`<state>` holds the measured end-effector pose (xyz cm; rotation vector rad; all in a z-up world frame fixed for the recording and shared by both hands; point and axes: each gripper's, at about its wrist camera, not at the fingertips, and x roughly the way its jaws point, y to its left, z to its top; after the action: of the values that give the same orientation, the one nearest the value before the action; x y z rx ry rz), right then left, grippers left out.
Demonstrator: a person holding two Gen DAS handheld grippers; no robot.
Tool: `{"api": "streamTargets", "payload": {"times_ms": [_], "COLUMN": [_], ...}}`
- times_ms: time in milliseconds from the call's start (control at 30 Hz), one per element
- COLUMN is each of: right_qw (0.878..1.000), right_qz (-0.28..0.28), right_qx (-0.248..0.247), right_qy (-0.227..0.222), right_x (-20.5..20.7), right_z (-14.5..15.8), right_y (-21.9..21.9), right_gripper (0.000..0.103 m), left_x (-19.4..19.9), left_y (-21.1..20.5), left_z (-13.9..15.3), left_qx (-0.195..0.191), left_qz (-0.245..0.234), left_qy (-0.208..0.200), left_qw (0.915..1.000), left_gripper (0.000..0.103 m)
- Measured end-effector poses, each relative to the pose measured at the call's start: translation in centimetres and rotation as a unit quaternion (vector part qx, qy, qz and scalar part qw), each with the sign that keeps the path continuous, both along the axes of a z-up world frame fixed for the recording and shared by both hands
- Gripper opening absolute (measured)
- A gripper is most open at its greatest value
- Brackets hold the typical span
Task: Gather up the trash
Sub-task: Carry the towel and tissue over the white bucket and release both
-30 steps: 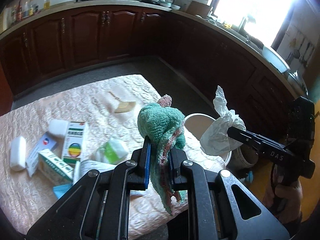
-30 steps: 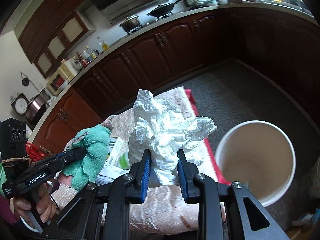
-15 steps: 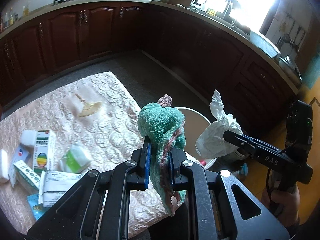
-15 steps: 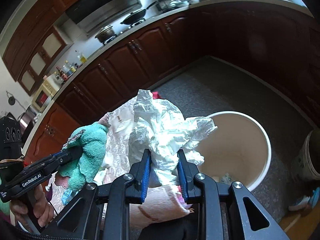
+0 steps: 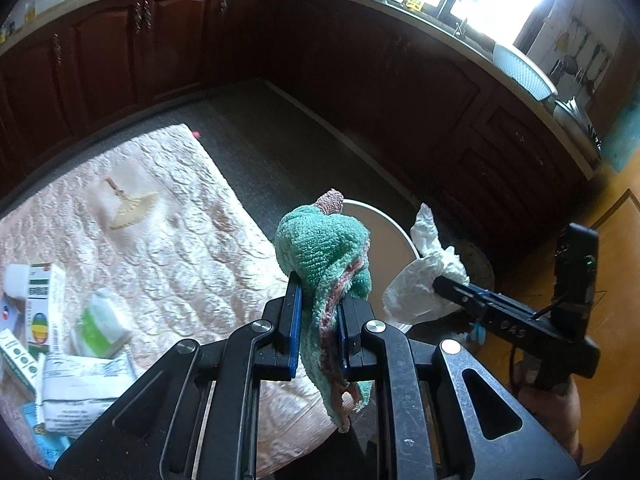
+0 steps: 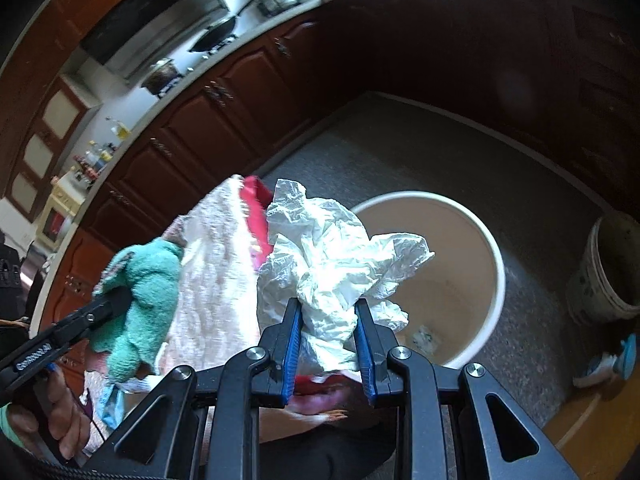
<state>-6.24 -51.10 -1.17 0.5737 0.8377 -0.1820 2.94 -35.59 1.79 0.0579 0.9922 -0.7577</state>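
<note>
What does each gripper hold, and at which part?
The left gripper pinches the green cloth near its middle, ends hanging below. The right gripper clamps the crumpled white paper at its lower part.

Green rag (image 5: 322, 248), white bin (image 6: 494, 256)

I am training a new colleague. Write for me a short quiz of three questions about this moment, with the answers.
1. True or false: the left gripper is shut on a green terry cloth.
2. What does the right gripper hold?
A. a medicine box
B. a crumpled white tissue
C. nothing
3. Fill in the word: the white bucket stands on the ______, beside the quilted table cover.

Key
1. True; the cloth is pinched between the blue pads and hangs below them.
2. B, the crumpled white tissue.
3. floor
</note>
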Motion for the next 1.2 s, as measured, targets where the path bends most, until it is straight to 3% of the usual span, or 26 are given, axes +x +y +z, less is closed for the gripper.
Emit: {"api": "streamTargets", "payload": {"times_ms": [267, 300, 333, 400, 500, 900, 1000, 1067, 1200], "right_qw": [0.998, 0.997, 0.996, 0.994, 0.990, 0.993, 0.993, 0.993, 0.994], "right_qz": [-0.042, -0.044, -0.045, -0.049, -0.061, -0.076, -0.086, -0.094, -0.093], "right_qx": [-0.006, -0.011, -0.018, -0.041, -0.060, -0.021, -0.016, -0.009, -0.011], "right_qy": [0.056, 0.066, 0.076, 0.093, 0.108, 0.084, 0.076, 0.067, 0.060], "right_x": [2.0, 2.7, 3.0, 4.0, 4.5, 2.0, 1.6, 1.2, 0.9], "right_z": [-4.5, -5.2, -5.7, -6.7, -7.4, -7.3, -6.9, -6.3, -5.5], "right_y": [-3.0, -3.3, -3.5, -3.8, -4.4, -5.7, -6.1, -6.5, -6.6], "right_gripper": [0.024, 0.029, 0.048, 0.058, 0.058, 0.058, 0.059, 0.061, 0.065], "left_x": [0.5, 0.6, 0.7, 0.9, 1.0, 1.6, 2.2, 2.6, 3.0], "left_y": [-2.9, -3.1, -3.4, -3.8, -4.6, -8.2, -8.8, -8.9, -8.5], "left_z": [-1.5, -1.7, -1.9, -2.1, -2.4, -5.2, -5.6, -5.7, -5.6], "left_qx": [0.012, 0.014, 0.016, 0.019, 0.023, 0.037, 0.028, 0.017, 0.014], "left_qz": [-0.012, -0.013, -0.014, -0.016, -0.019, -0.038, -0.039, -0.033, -0.020], "left_qy": [0.010, 0.011, 0.013, 0.014, 0.015, 0.039, 0.040, 0.035, 0.035], "left_qw": [0.9998, 0.9998, 0.9997, 0.9996, 0.9994, 0.9978, 0.9980, 0.9987, 0.9991], "left_gripper": [0.012, 0.012, 0.012, 0.012, 0.012, 0.012, 0.024, 0.056, 0.058]}}
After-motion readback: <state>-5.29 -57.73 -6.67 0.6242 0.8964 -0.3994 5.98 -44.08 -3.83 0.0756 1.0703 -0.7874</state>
